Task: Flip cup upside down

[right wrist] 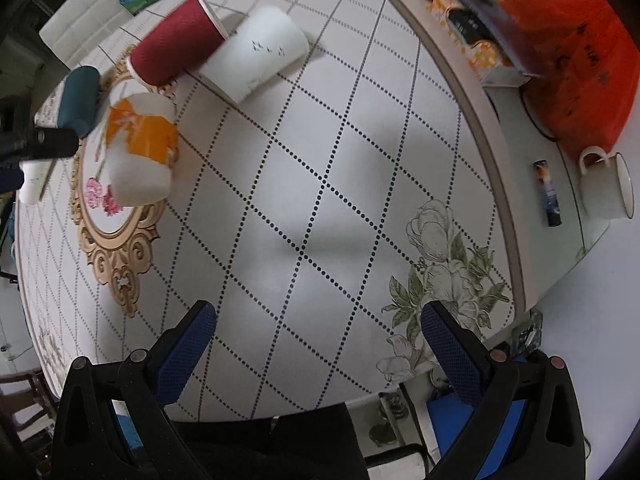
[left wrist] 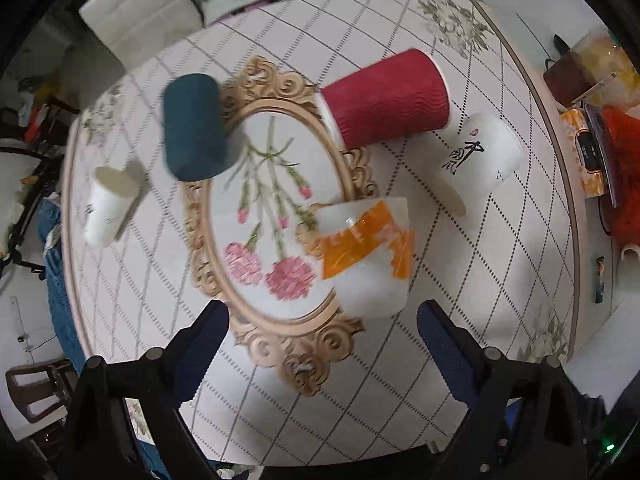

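Several paper cups stand on the round table (left wrist: 460,320). In the left wrist view: a white cup with orange print (left wrist: 366,256) nearest, a red ribbed cup (left wrist: 386,98), a dark teal cup (left wrist: 192,126), a white cup with black characters (left wrist: 478,156) and a small white cup (left wrist: 106,204). My left gripper (left wrist: 322,320) is open and empty, just short of the orange-print cup. In the right wrist view my right gripper (right wrist: 318,322) is open and empty over bare tablecloth; the orange-print cup (right wrist: 140,156), red cup (right wrist: 176,46) and white cup (right wrist: 256,54) lie far ahead to the left.
A white chair (left wrist: 136,12) stands behind the table. On the side counter at right sit an orange-red bag (right wrist: 576,60), a white enamel mug (right wrist: 608,186), a small dark tube (right wrist: 548,194) and boxes (right wrist: 476,28). The table edge (right wrist: 504,184) curves down the right.
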`<act>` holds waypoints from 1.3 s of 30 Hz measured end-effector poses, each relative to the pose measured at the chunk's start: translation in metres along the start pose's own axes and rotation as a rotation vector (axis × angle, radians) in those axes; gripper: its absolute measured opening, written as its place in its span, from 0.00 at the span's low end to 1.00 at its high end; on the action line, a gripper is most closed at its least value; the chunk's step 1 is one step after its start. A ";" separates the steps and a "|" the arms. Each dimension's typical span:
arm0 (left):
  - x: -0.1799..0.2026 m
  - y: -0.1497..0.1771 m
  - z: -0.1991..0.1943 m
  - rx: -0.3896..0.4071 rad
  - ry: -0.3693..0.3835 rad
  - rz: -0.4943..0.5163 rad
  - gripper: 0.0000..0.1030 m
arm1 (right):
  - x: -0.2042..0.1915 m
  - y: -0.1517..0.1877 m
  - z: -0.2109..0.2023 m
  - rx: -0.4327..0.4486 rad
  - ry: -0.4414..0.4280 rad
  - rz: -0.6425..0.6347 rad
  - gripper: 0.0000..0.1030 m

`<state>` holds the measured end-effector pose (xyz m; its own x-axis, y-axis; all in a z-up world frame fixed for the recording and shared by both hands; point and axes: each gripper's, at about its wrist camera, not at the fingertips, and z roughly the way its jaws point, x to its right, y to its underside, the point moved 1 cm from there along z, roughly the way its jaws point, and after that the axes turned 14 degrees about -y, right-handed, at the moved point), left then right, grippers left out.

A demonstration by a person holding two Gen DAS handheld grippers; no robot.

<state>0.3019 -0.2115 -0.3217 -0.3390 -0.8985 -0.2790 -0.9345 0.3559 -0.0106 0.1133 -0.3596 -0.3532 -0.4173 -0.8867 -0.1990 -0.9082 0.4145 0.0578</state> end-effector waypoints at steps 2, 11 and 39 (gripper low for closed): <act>0.007 -0.010 0.006 -0.019 0.023 0.011 0.93 | 0.003 -0.005 0.007 -0.013 0.004 0.008 1.00; 0.041 -0.039 0.032 -0.096 0.063 0.092 0.93 | 0.013 -0.024 0.031 -0.059 0.016 0.038 1.00; 0.064 -0.075 0.085 -0.067 -0.071 0.307 0.70 | 0.000 -0.061 0.076 -0.165 0.024 0.109 1.00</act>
<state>0.3599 -0.2737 -0.4206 -0.5998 -0.7307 -0.3261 -0.7957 0.5874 0.1474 0.1709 -0.3689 -0.4308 -0.5125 -0.8439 -0.1590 -0.8495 0.4711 0.2378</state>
